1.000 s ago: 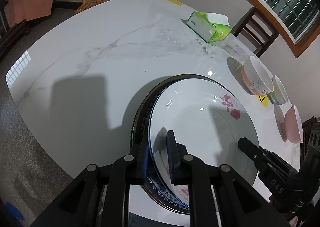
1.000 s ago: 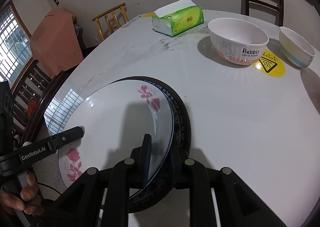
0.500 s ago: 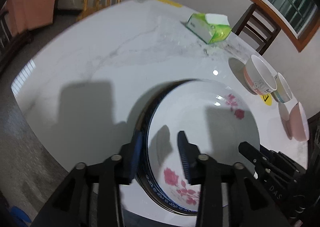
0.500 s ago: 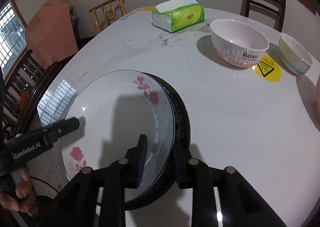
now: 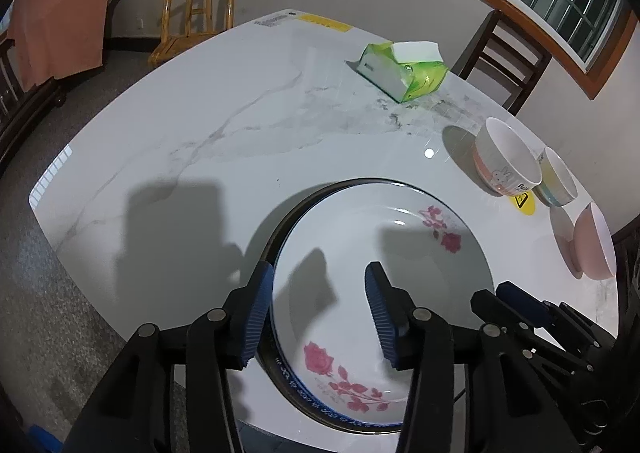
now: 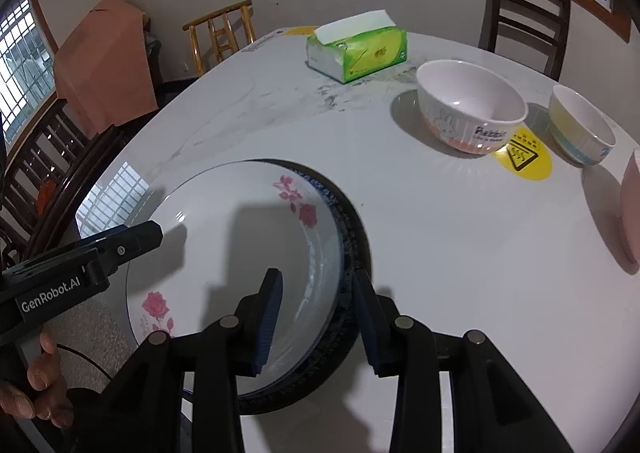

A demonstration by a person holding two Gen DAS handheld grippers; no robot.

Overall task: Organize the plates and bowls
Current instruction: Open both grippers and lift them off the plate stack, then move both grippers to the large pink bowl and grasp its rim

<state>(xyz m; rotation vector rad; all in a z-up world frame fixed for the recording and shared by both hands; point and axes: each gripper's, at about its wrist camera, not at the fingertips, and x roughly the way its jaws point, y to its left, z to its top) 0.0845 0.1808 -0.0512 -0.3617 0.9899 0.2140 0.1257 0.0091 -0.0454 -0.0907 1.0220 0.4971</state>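
A white plate with pink roses (image 5: 360, 253) (image 6: 240, 229) lies on top of a dark blue-rimmed plate (image 5: 280, 373) (image 6: 352, 237) near the table's front edge. My left gripper (image 5: 320, 309) is open, its fingers straddling the plates' left rim without touching. My right gripper (image 6: 316, 317) is open, its fingers on either side of the plates' right rim. A rabbit bowl (image 5: 506, 161) (image 6: 468, 105), a yellow and blue bowl (image 5: 558, 177) (image 6: 580, 125) and a pink bowl (image 5: 592, 249) (image 6: 630, 205) stand to the right.
A green tissue box (image 5: 404, 69) (image 6: 356, 49) sits at the far side of the white marble table (image 5: 200, 125). A yellow warning sticker (image 6: 524, 153) lies between the bowls. Chairs (image 5: 196, 13) (image 6: 524, 9) stand around the table.
Both grippers have opened and let go of the rose plate, which now rests flat on the dark plate. Both have drawn back slightly.
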